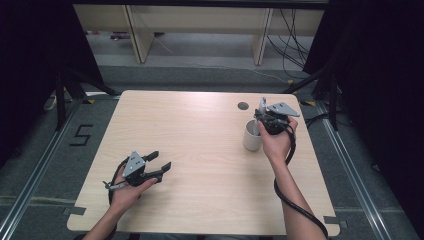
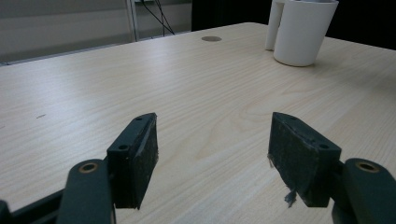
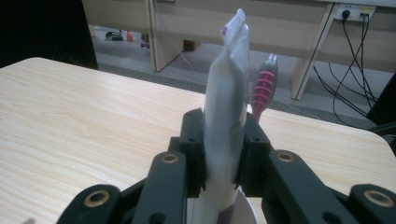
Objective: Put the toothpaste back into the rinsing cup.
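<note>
My right gripper [image 3: 223,154] clamped a white tube [image 3: 227,107] upright between its pads, directly over the cup [image 1: 251,136] at the table's far right. My left gripper [image 2: 212,154] rested near left, jaws wide apart, holding nothing, well apart from the cup.

One marking is legible: the digit "5" [image 1: 81,135], laid out in dark tape strips on the grey floor to the left of the table [image 1: 200,150] in the high view — angular strokes, plainly readable. The pale tube [image 3: 229,116] seen in the right gripper view carries a small purple mark near its top and purple print low down — both too blurred to read. No other text, brand or label can be made out.
</note>
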Demonstrator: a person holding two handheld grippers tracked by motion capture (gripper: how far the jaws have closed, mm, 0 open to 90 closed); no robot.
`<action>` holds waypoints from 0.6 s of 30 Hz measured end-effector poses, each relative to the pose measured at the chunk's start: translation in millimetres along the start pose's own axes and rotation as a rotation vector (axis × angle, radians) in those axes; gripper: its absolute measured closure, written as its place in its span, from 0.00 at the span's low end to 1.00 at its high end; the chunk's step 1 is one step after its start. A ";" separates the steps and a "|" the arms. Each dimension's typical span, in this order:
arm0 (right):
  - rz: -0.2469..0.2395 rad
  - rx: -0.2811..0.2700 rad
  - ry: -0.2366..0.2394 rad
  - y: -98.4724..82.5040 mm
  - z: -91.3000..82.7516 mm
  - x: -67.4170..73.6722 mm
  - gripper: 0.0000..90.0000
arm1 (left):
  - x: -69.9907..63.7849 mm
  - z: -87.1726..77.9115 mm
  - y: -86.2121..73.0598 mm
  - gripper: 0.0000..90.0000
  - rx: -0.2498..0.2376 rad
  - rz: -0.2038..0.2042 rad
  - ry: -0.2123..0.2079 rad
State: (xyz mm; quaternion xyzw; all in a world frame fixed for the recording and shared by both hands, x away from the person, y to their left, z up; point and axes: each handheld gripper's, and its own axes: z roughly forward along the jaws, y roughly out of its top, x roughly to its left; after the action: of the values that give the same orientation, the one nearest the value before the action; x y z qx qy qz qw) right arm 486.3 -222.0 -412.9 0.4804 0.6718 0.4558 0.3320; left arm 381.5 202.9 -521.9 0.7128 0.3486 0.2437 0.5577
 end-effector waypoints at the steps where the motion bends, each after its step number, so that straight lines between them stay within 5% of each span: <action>1: 0.000 0.007 -0.001 -0.5 0.1 0.0 0.84 | 0.0 0.0 0.0 0.36 0.000 0.000 0.000; 18: -0.015 0.016 0.003 -9.2 6.1 -2.3 0.84 | -0.3 0.4 0.1 0.36 0.003 0.000 0.000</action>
State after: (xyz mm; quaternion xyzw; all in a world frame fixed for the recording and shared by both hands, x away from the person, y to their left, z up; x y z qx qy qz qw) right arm 489.3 -223.6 -423.6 0.4773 0.6793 0.4487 0.3307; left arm 381.7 202.3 -521.8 0.7135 0.3488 0.2434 0.5567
